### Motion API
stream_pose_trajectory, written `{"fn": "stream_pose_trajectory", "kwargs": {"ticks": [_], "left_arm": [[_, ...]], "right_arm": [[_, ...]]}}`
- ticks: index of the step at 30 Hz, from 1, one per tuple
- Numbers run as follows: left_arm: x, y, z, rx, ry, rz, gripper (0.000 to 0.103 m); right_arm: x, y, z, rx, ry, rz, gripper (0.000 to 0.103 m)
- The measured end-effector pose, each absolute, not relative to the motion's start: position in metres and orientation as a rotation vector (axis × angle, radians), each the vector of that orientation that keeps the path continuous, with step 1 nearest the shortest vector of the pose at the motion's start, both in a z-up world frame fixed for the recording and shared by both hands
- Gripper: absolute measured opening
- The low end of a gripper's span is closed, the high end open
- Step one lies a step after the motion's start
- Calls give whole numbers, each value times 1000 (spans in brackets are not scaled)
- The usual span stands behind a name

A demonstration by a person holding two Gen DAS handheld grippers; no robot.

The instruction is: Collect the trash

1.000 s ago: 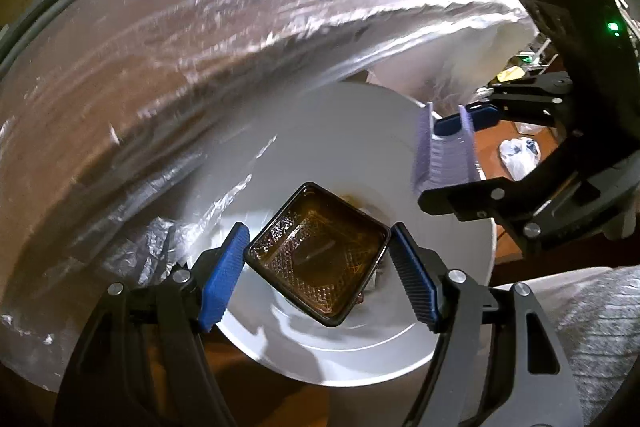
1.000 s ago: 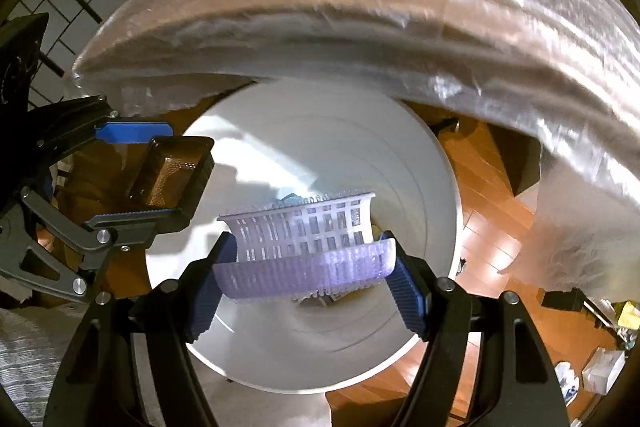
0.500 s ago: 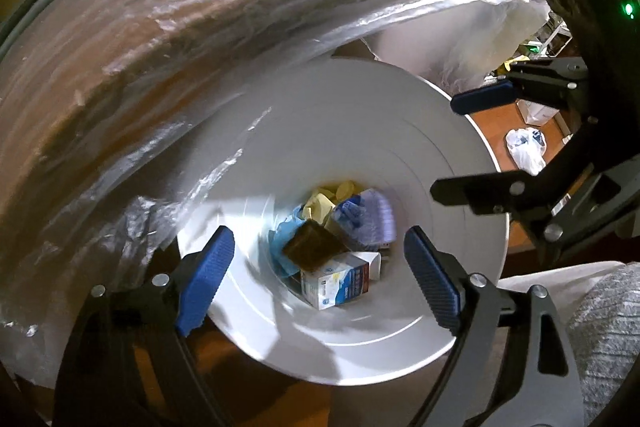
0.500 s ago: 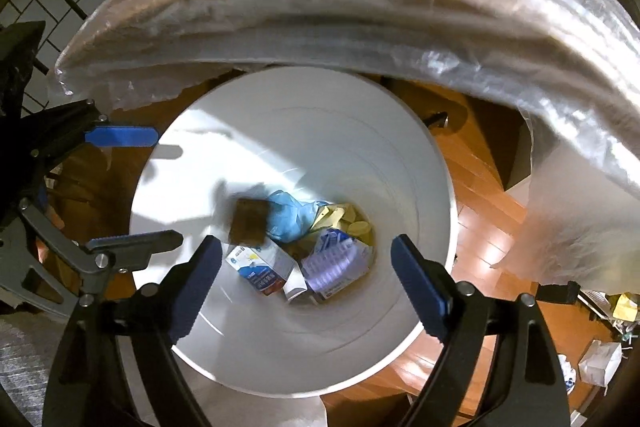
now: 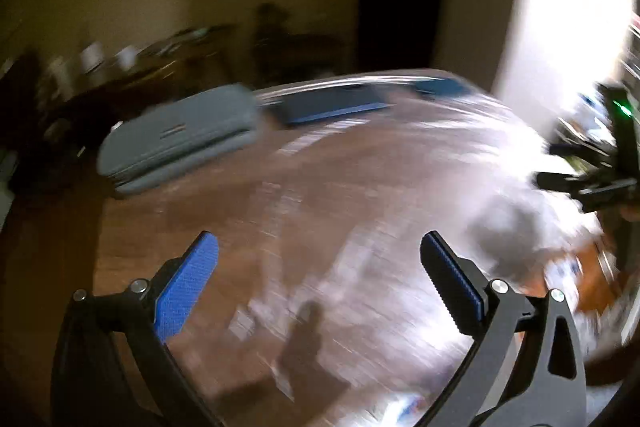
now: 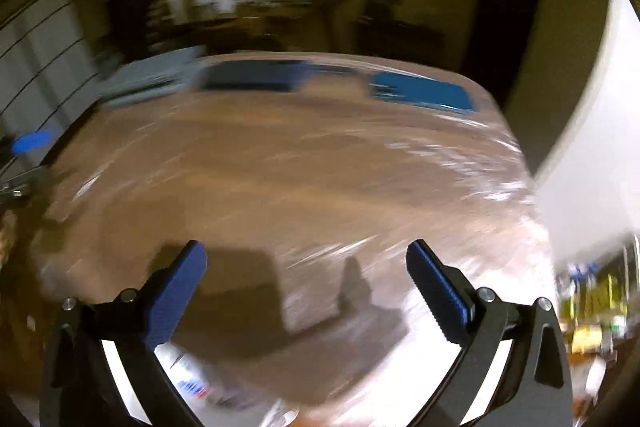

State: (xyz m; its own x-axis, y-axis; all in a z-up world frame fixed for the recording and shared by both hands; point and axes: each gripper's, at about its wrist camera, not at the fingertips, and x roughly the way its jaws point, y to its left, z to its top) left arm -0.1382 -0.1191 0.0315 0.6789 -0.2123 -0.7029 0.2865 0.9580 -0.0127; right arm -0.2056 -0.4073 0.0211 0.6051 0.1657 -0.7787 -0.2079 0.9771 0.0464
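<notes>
Your left claw (image 5: 316, 283) and right claw (image 6: 306, 287) have just been opening and gape wide, nothing between the pads, over the plastic-covered table (image 6: 280, 163). The trash is not visible in these blurred views.

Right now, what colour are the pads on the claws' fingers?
Blue pads on black arms, clearest in the left wrist view.

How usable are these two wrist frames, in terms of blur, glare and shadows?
Left wrist view: heavy motion blur over the plastic-covered table, blown-out glare at right; only the left gripper, open and empty, is sharp. Right wrist view: same smear, dark shadows on the table near the open, empty right gripper; fisheye bends the edges.
</notes>
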Motion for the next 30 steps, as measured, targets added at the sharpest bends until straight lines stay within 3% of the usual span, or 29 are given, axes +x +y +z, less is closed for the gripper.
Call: {"fn": "stream_pose_trajectory", "kwargs": {"ticks": [10, 30], "left_arm": [[-31, -74, -15, 0, 880, -75, 101], [-2, -63, -30, -24, 959, 13, 102]], "right_arm": [[-88, -480, -27, -1, 988, -11, 99], [-65, -490, -27, 12, 952, -46, 99]]}}
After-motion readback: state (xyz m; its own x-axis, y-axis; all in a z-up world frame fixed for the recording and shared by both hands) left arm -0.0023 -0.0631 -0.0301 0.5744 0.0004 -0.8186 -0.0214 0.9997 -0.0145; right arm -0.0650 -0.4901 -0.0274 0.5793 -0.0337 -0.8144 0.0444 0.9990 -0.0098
